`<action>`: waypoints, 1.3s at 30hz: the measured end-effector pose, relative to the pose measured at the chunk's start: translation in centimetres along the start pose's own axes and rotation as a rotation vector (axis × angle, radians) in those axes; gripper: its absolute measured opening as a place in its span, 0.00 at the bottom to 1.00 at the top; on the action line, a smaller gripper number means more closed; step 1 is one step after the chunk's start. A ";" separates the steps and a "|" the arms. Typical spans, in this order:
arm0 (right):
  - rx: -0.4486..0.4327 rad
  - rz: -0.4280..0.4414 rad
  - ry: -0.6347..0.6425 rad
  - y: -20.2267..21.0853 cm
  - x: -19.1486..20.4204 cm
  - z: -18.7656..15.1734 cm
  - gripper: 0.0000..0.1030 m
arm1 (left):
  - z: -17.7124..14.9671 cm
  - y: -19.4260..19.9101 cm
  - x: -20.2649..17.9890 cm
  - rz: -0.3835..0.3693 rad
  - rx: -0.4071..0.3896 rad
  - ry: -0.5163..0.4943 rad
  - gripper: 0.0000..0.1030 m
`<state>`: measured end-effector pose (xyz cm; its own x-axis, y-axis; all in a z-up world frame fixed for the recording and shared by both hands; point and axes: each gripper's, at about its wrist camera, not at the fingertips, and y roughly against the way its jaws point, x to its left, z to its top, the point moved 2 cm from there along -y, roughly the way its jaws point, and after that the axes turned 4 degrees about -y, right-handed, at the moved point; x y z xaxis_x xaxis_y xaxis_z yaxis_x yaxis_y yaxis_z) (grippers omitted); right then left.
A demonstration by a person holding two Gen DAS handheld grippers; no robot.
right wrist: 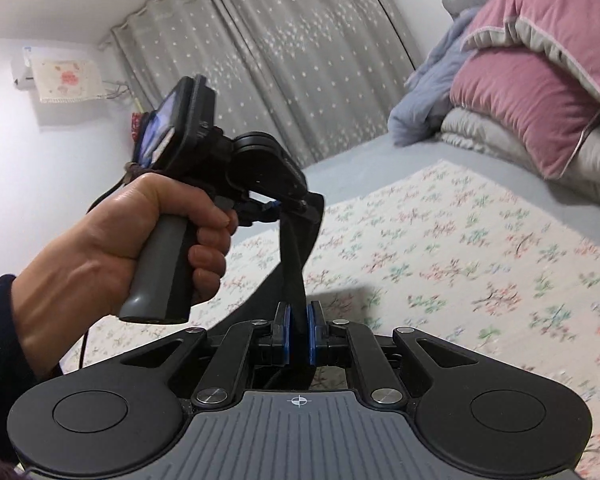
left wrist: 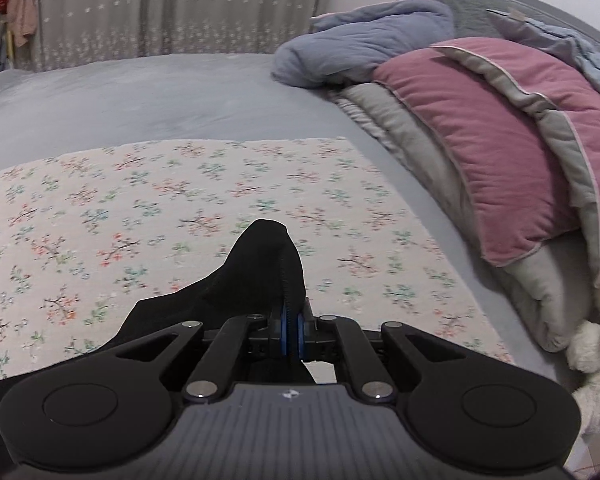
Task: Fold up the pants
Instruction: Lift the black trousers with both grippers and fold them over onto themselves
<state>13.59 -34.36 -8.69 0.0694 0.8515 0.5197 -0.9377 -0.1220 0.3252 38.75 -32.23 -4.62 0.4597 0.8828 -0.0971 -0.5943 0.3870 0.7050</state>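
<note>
Pants (right wrist: 296,256), black, are hanging between my two grippers above the floral bedspread (right wrist: 460,248). My left gripper (left wrist: 290,330) is clamping a bunched edge of the fabric; my right gripper (right wrist: 298,330) is pinching a strip of the same cloth, with my left hand (right wrist: 140,232) gripping its handle just beside it. To fold well, I am judging that both corners need keeping level and taut before lowering onto the bedspread, well apart from the pink quilt (left wrist: 496,152). No readable brand or writing is showing; only small emblems on the gripper bodies.
</note>
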 end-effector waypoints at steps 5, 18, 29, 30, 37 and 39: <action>-0.007 0.031 0.120 0.0 2.9 0.0 0.08 | -0.5 2.1 1.8 -0.048 -0.032 -0.002 0.20; 0.040 0.243 0.293 -4.2 15.4 -3.1 0.08 | -2.5 10.5 16.3 -0.039 -0.139 0.118 0.20; 0.238 0.352 0.463 -10.5 26.6 -12.2 0.08 | -10.8 12.4 30.0 0.023 -0.128 0.324 0.20; 0.252 0.353 0.477 -11.1 27.2 -12.9 0.08 | -11.6 12.4 31.1 0.028 -0.126 0.332 0.20; 0.334 0.321 0.506 -13.4 28.5 -15.2 0.08 | -15.5 10.5 35.9 0.022 -0.098 0.397 0.20; 0.346 0.307 0.527 -13.6 28.5 -15.8 0.08 | -15.9 10.2 36.2 0.025 -0.073 0.379 0.21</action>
<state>22.91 -0.33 -10.80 -0.4381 0.8754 0.2042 -0.7200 -0.4777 0.5034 38.89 7.92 -12.09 0.1761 0.9229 -0.3423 -0.6541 0.3696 0.6600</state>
